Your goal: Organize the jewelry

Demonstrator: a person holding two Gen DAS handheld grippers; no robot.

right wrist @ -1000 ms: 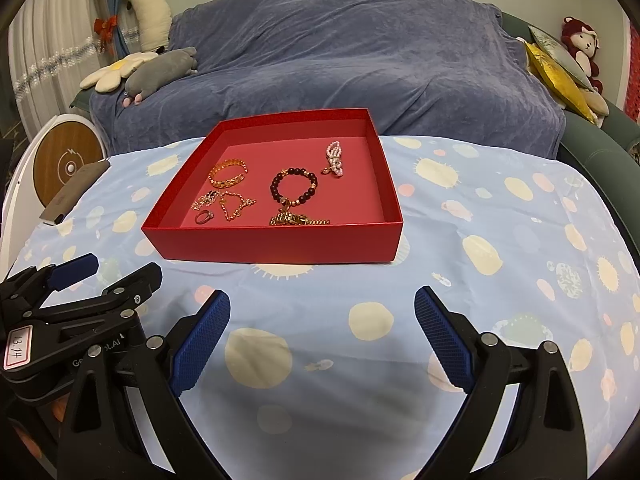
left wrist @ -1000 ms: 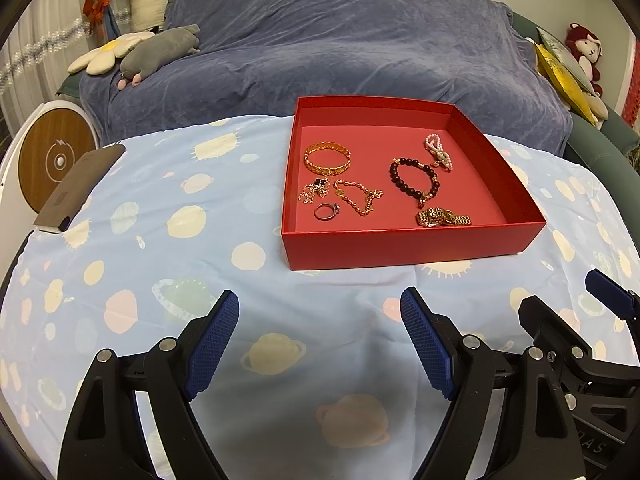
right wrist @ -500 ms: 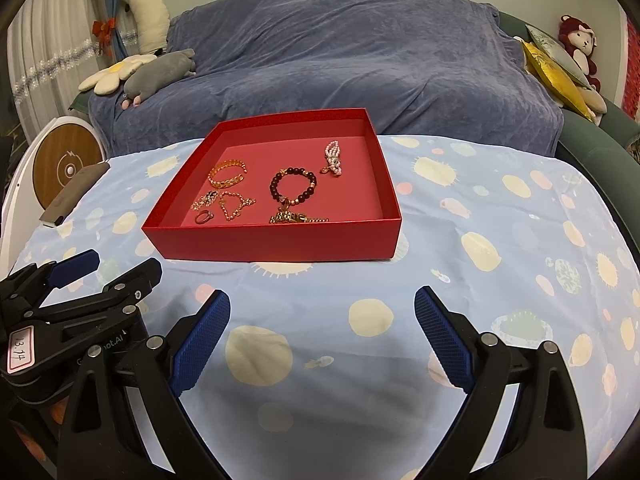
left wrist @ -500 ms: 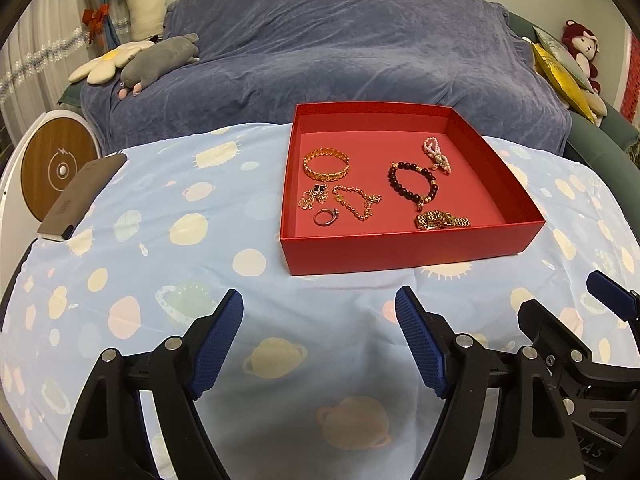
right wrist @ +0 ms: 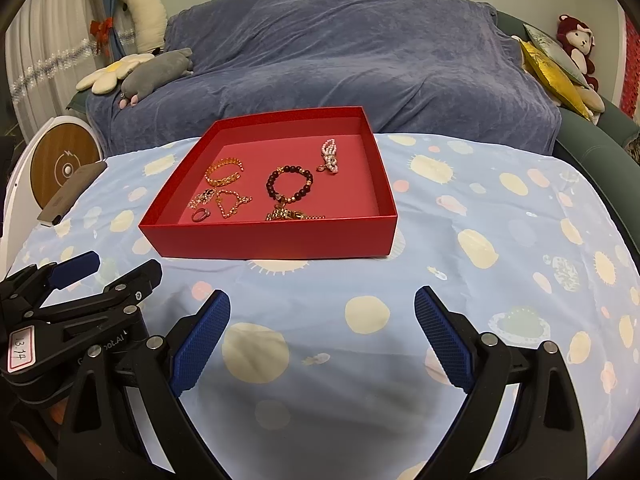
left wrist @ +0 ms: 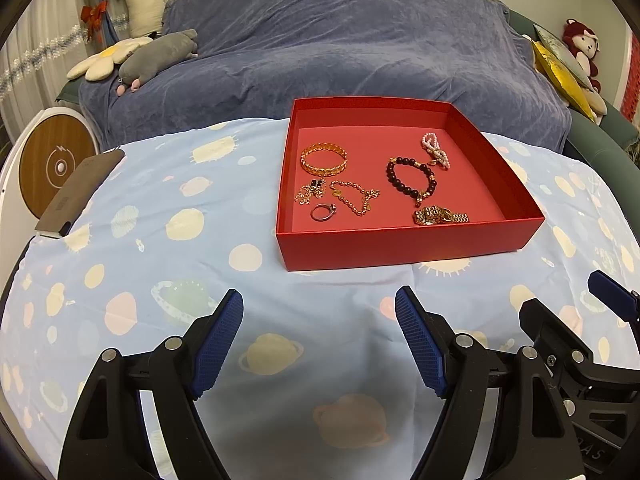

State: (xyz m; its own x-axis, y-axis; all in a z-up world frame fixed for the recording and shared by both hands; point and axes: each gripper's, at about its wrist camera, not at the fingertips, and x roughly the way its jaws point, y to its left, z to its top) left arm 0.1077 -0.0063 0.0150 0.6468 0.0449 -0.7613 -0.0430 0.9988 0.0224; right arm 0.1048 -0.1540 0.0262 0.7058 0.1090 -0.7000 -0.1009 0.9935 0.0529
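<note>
While both my tongs are hanging low over the table, here's the layout:

left tongs [left wrist: 319,306]: I'm holding them spread wide, blue ribbed pads apart, nothing between them, only cloth below.
right tongs [right wrist: 322,304]: I'm keeping these gaping too, pads well apart, gripping nothing.
spacing: the two tools are sitting side by side, each showing at the edge of the other's view.
red shallow cardboard tray [left wrist: 404,242]: lying flat on the pale blue planet-print tablecloth [left wrist: 168,264], beyond both sets of tips, not touching them.
gold wide chain-link bangle [left wrist: 324,159]: sitting in the tray's far left part.
dark round-bead bracelet [left wrist: 410,179]: lying near the middle.
pink-white pearl strand [left wrist: 434,150]: bunched toward the far right wall.
gold watch-style link bracelet [left wrist: 439,216]: lying close to the near wall.
thin gold chain [left wrist: 354,197]: looping just beside a silver ring [left wrist: 323,212].
small gold-and-black tangled piece [left wrist: 311,191]: resting near the left wall; type unclear.
background: blue-covered sofa [left wrist: 340,48] standing behind the table.
</note>
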